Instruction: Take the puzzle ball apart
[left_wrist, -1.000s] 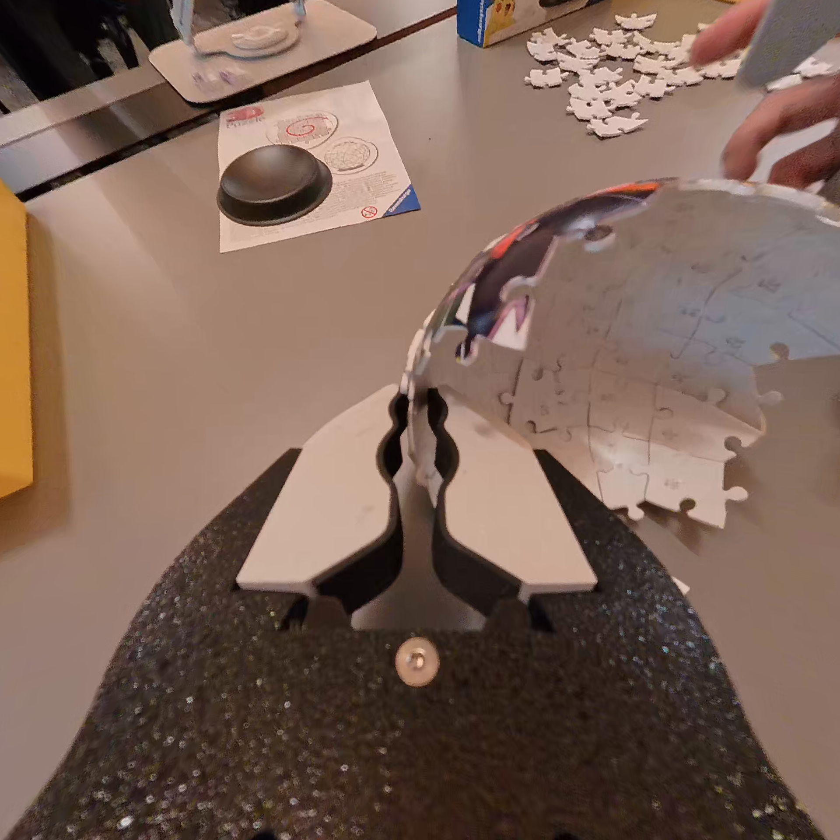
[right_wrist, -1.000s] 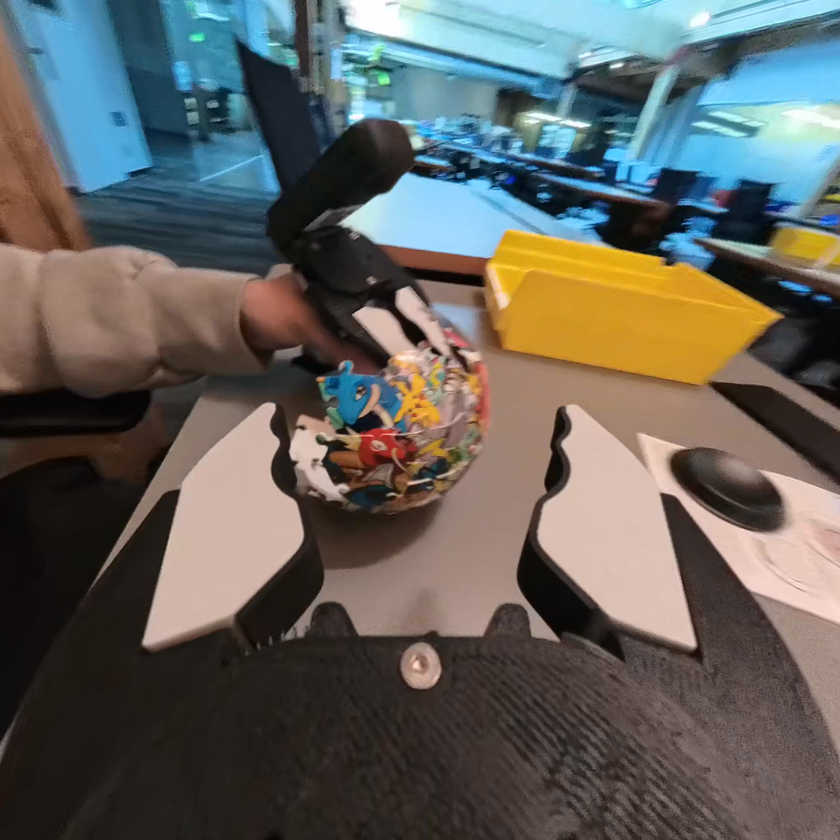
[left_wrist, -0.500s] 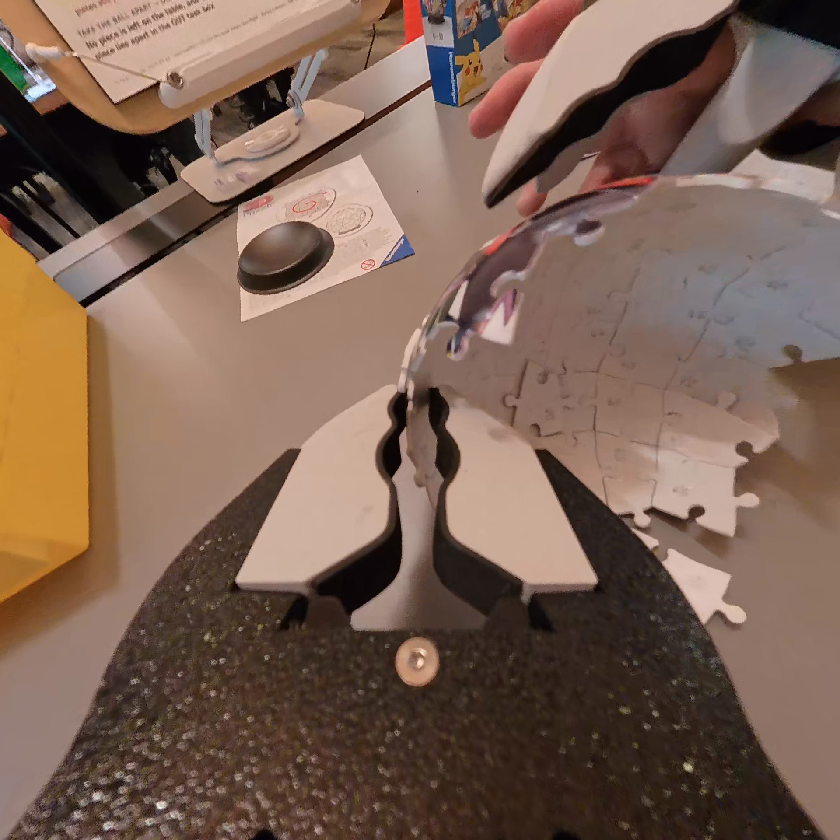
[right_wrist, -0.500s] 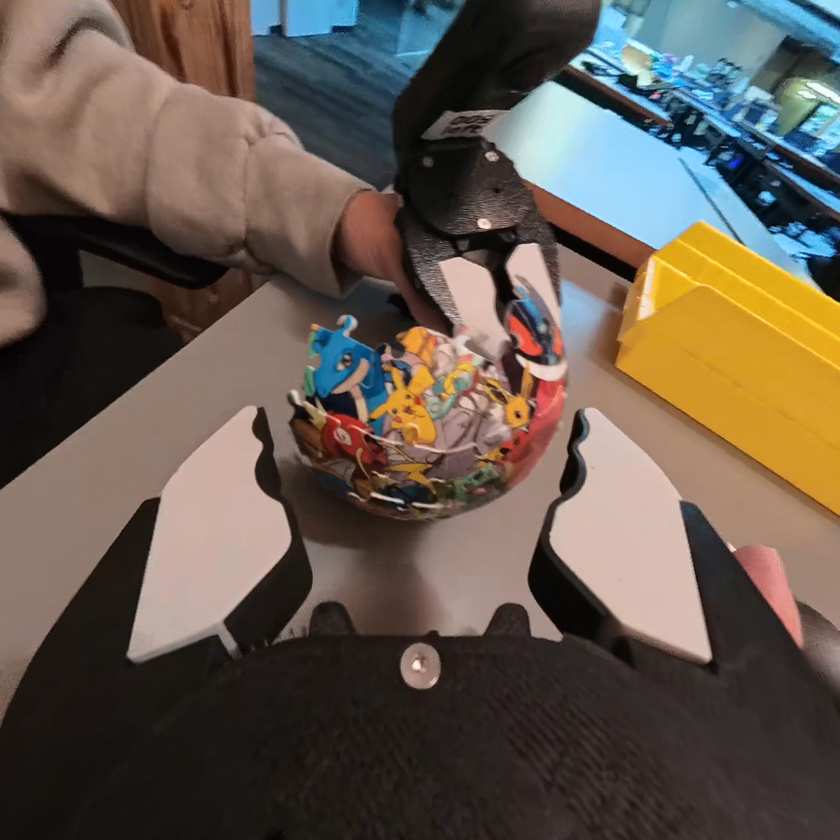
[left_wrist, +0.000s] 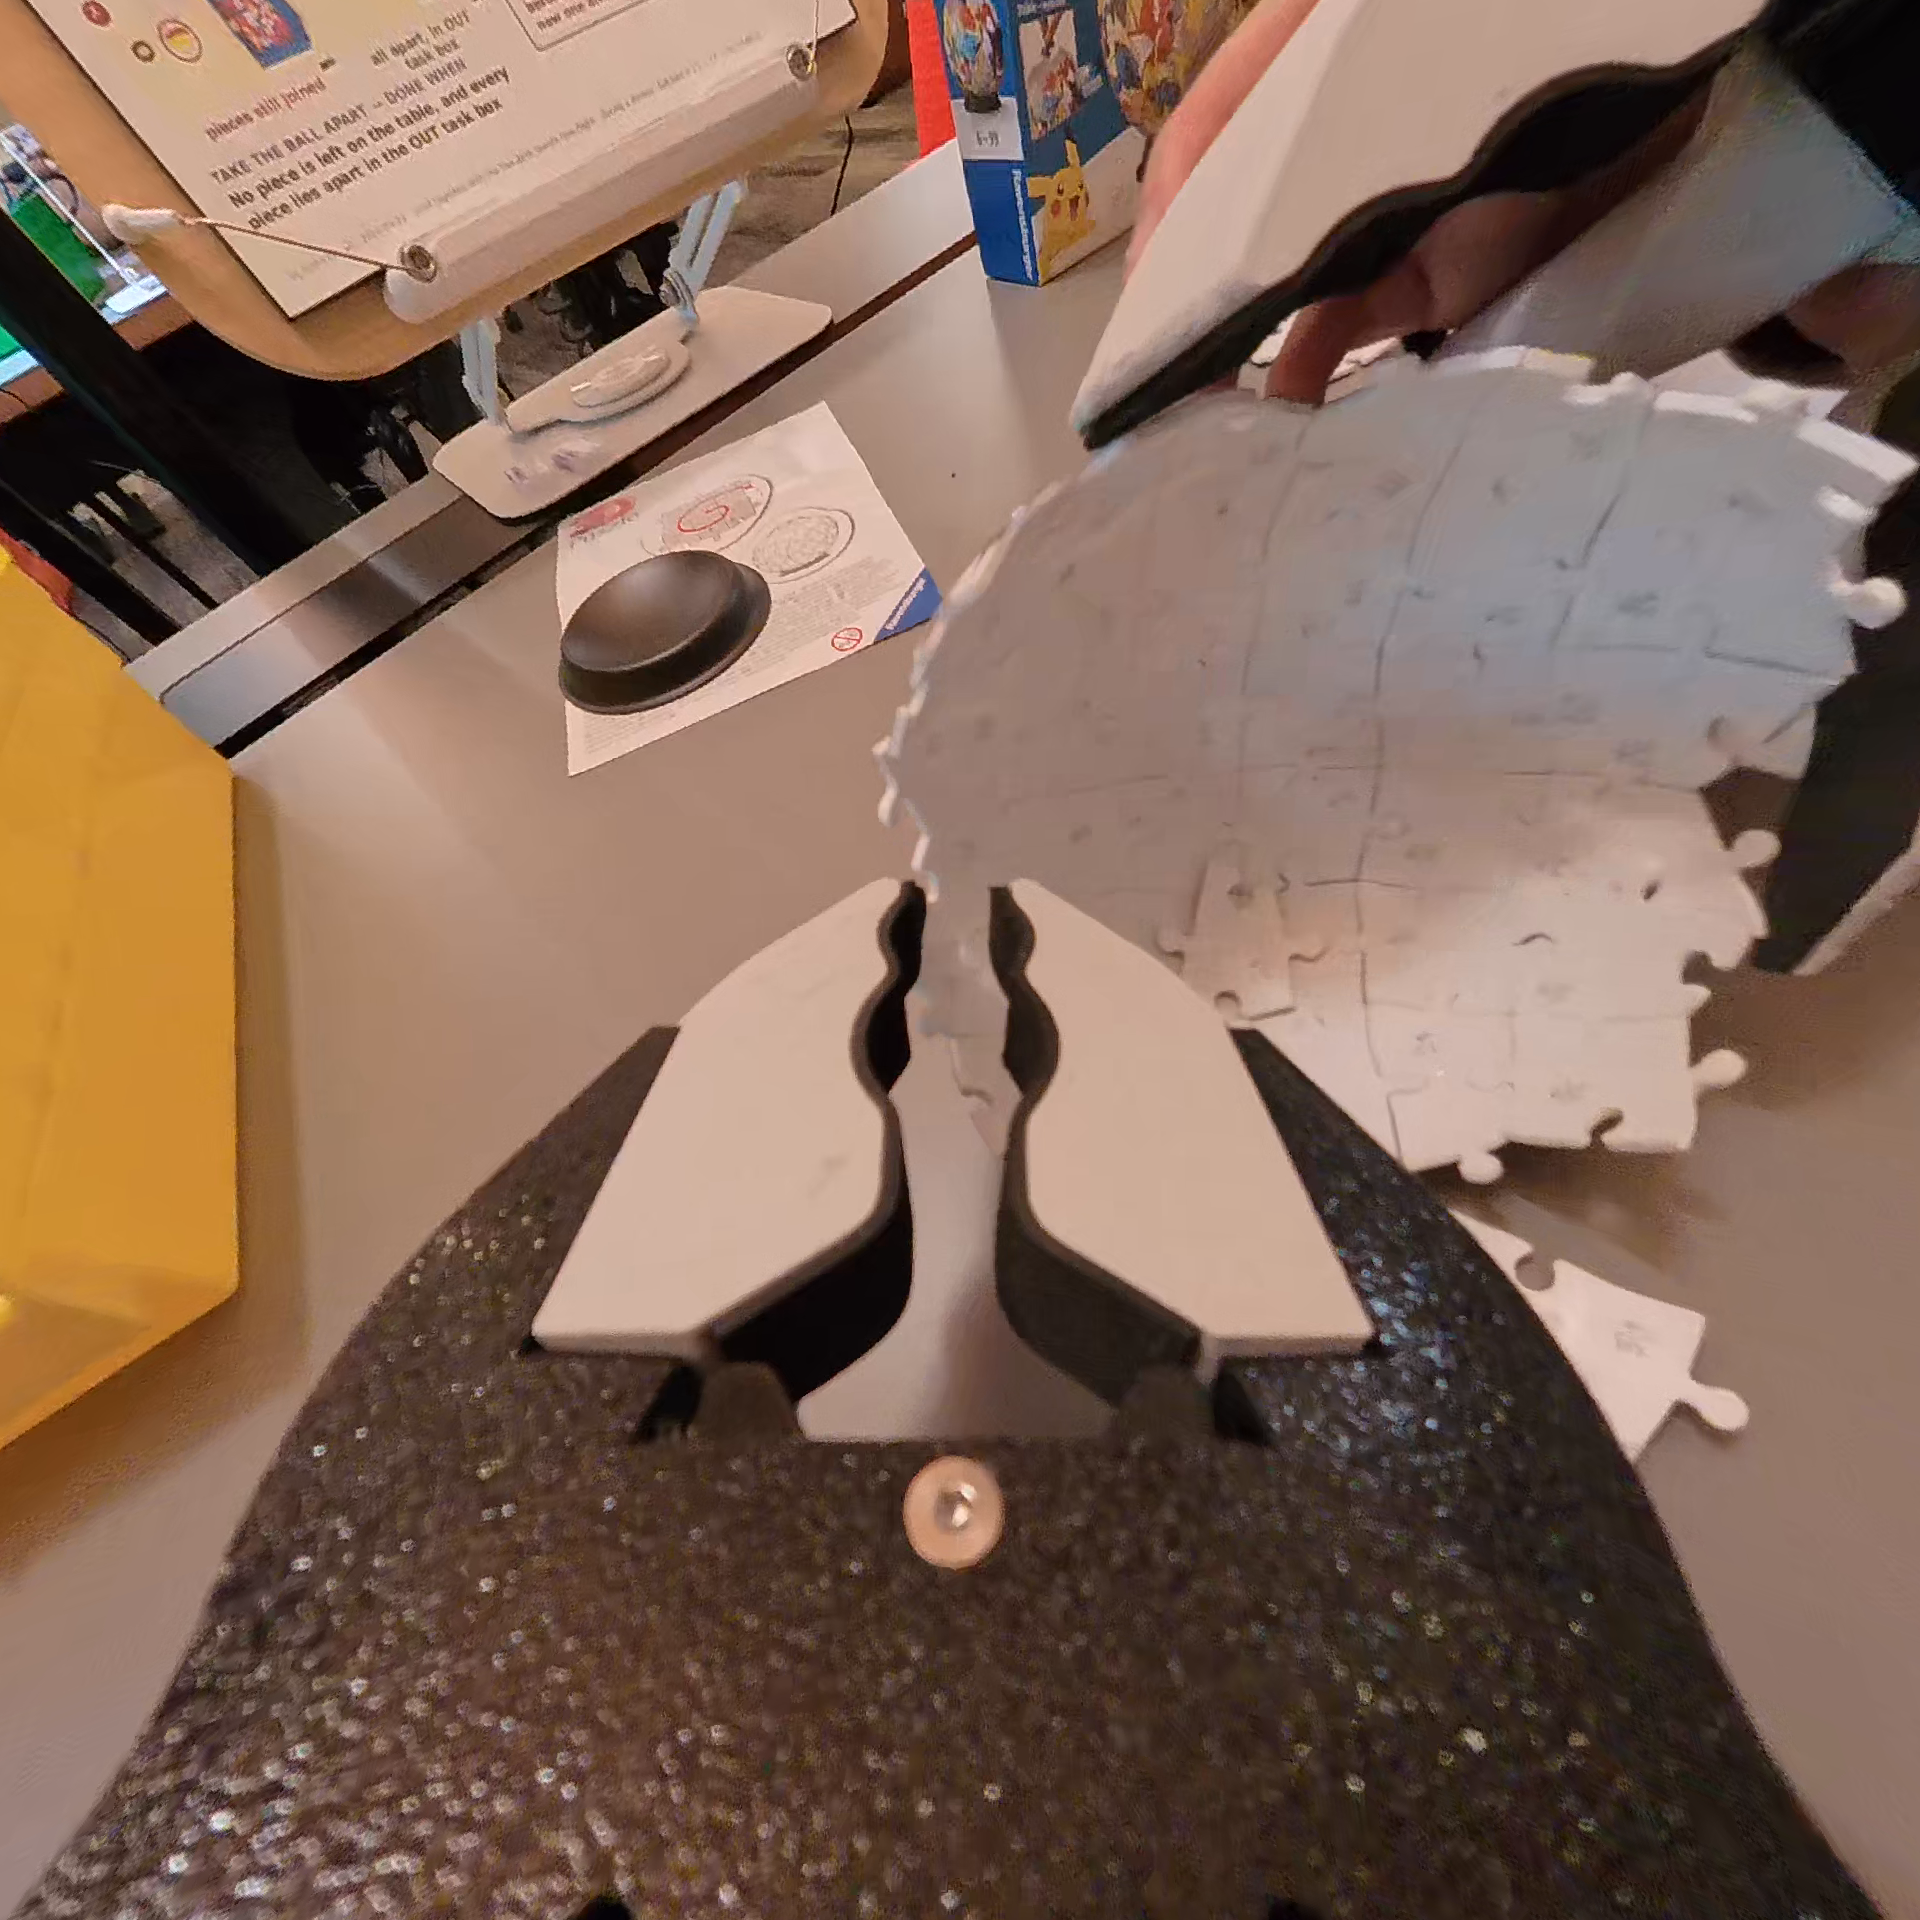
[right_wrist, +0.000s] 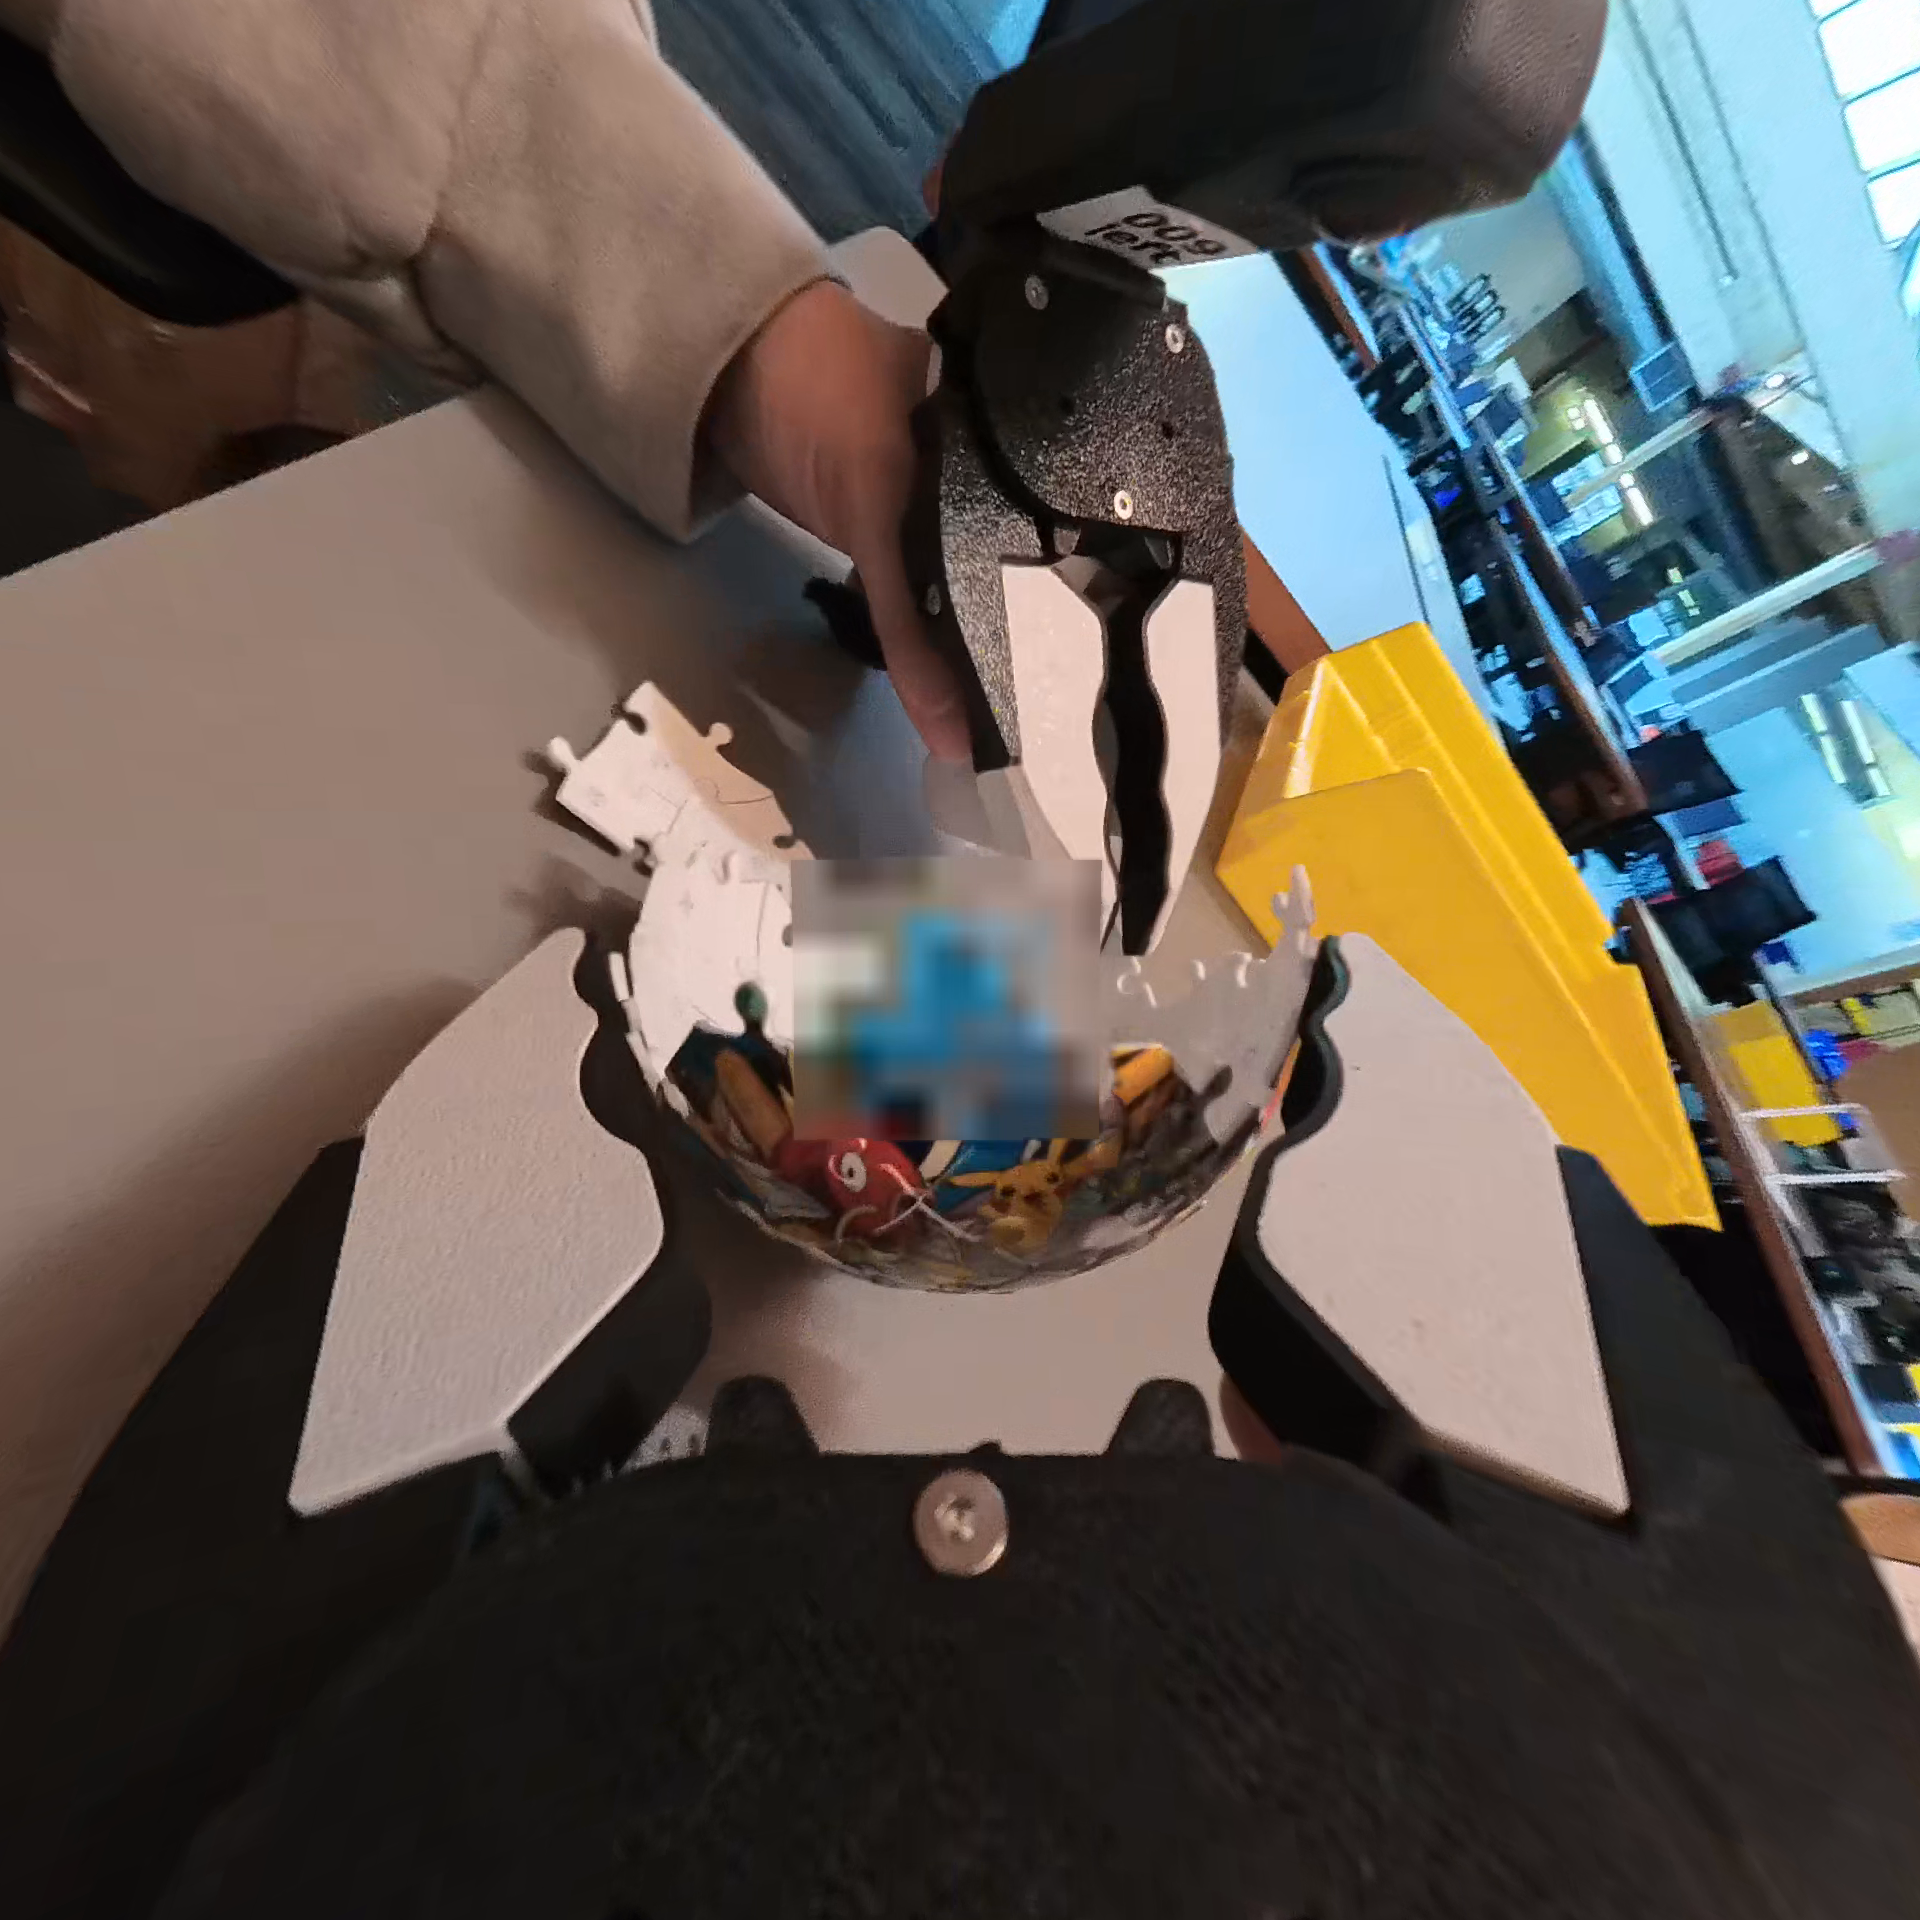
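Observation:
The puzzle ball is a partial shell (left_wrist: 1403, 727), white inside and printed with colourful cartoon figures outside (right_wrist: 935, 1226), resting on the grey table. My left gripper (left_wrist: 951, 935) is shut on the shell's rim; it also shows in the right wrist view (right_wrist: 1091, 748), held by a hand. My right gripper (right_wrist: 956, 997) is open, its fingers (right_wrist: 499, 1195) straddling the shell on both sides, close to its wall. In the left wrist view its fingers (left_wrist: 1351, 208) reach over the shell's far edge. A loose white piece (left_wrist: 1621, 1351) lies beside the shell.
A yellow bin (left_wrist: 104, 987) stands at the left, also in the right wrist view (right_wrist: 1455, 883). A black round stand (left_wrist: 665, 634) sits on a leaflet (left_wrist: 831, 488). A puzzle box (left_wrist: 1039, 135) and a sign on a holder (left_wrist: 468, 156) stand at the back. Across from one pair of fingers to the other is roughly 8 cm.
My right gripper has come in from a distance and now straddles the shell. The shell has turned so more of its white inside faces the left wrist view. My left gripper has stayed shut on the rim.

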